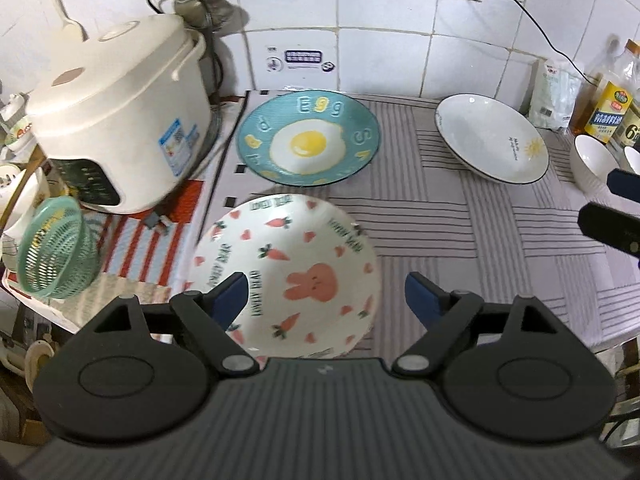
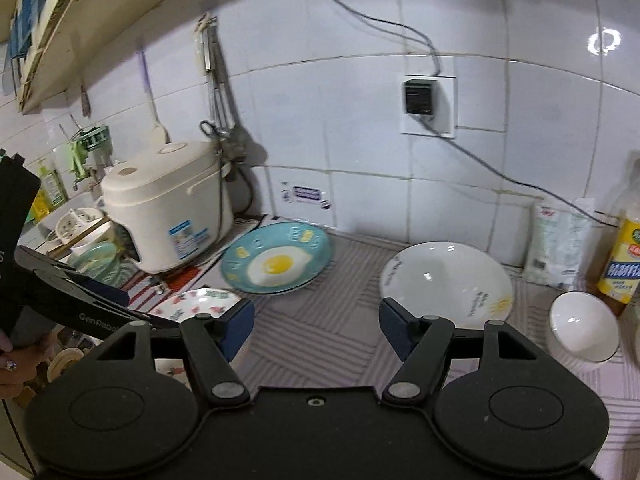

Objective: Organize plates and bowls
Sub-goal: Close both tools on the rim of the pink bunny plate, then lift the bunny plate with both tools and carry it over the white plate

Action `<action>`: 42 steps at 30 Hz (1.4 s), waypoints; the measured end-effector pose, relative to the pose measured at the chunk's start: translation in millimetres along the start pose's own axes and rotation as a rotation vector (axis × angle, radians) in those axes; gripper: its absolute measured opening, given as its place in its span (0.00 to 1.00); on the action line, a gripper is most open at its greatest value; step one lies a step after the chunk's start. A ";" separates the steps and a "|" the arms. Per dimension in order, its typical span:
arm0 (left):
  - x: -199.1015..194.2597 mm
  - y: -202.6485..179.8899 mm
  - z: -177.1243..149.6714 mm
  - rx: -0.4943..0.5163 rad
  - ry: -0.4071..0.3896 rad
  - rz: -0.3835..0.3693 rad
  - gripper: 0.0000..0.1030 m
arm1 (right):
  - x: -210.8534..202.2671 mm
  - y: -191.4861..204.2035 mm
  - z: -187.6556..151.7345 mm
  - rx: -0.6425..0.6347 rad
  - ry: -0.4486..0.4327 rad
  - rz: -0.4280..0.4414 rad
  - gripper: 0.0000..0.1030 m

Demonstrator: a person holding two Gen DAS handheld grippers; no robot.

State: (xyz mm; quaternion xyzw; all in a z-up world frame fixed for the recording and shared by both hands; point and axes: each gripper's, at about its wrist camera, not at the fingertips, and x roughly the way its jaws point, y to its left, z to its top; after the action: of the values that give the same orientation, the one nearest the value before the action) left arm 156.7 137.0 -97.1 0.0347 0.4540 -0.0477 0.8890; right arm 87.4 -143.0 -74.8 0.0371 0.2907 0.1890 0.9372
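I am looking at a white plate [image 1: 288,276] printed with a pink rabbit, orange carrots and pink hearts. Beyond it a teal plate [image 1: 308,138] is showing a white-and-yellow fried egg and yellow letters. A white plate [image 1: 492,142] with a dark rim is carrying a small yellow sun. The cloth [image 1: 472,220] is showing grey with darker stripes. The rice cooker [image 1: 120,116] is gleaming cream, the small basket [image 1: 56,248] is glowing green, and my left hand-held gripper [image 1: 324,296] is showing blue pads on black.
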 end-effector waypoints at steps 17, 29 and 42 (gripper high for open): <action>15.8 74.8 -40.3 -0.035 0.037 0.051 0.91 | 65.4 77.9 -41.8 -0.043 0.083 0.131 0.86; 82.2 102.5 -49.5 -0.081 0.119 0.034 0.91 | 143.7 71.5 -89.1 0.056 0.090 0.158 0.85; 121.4 122.6 -47.7 -0.167 0.199 -0.076 0.38 | 190.8 62.5 -88.7 0.212 0.214 0.165 0.20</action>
State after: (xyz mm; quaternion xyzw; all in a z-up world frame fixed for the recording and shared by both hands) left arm 203.5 257.3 -221.1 -0.0518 0.5434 -0.0396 0.8369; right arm 161.9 -17.0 -238.2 0.1390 0.4032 0.2366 0.8730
